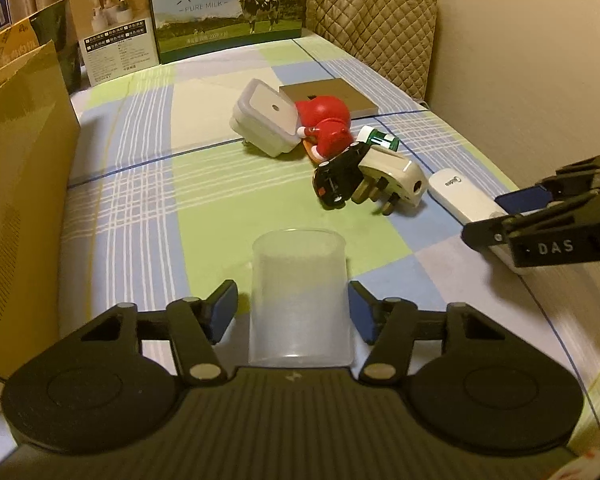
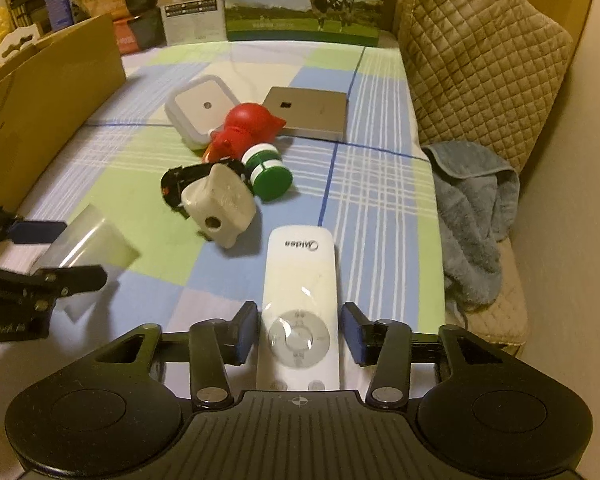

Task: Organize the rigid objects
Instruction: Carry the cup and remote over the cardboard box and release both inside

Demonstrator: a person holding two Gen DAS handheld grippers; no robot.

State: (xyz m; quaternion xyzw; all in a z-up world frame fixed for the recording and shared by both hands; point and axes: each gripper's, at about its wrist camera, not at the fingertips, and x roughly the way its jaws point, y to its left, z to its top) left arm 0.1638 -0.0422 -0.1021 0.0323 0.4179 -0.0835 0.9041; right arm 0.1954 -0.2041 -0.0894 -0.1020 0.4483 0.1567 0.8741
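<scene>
My left gripper (image 1: 294,312) is open around a clear plastic cup (image 1: 298,300) lying on the checked sheet; the pads do not touch it. The cup also shows in the right wrist view (image 2: 92,240). My right gripper (image 2: 300,332) is open around a white Midea remote (image 2: 300,304), pads a little off its sides. The remote also shows in the left wrist view (image 1: 460,196). Further back lie a beige plug adapter (image 2: 220,204), a black toy car (image 2: 180,182), a green-and-white bottle (image 2: 268,170), a red figure (image 2: 248,128), a white square container (image 2: 202,110) and a flat grey box (image 2: 312,112).
A large cardboard box (image 1: 24,184) stands along the left. Milk cartons (image 1: 228,4) and other boxes stand at the back. A quilted cushion (image 2: 476,52) and a blue-grey towel (image 2: 476,216) lie on the right by the wall.
</scene>
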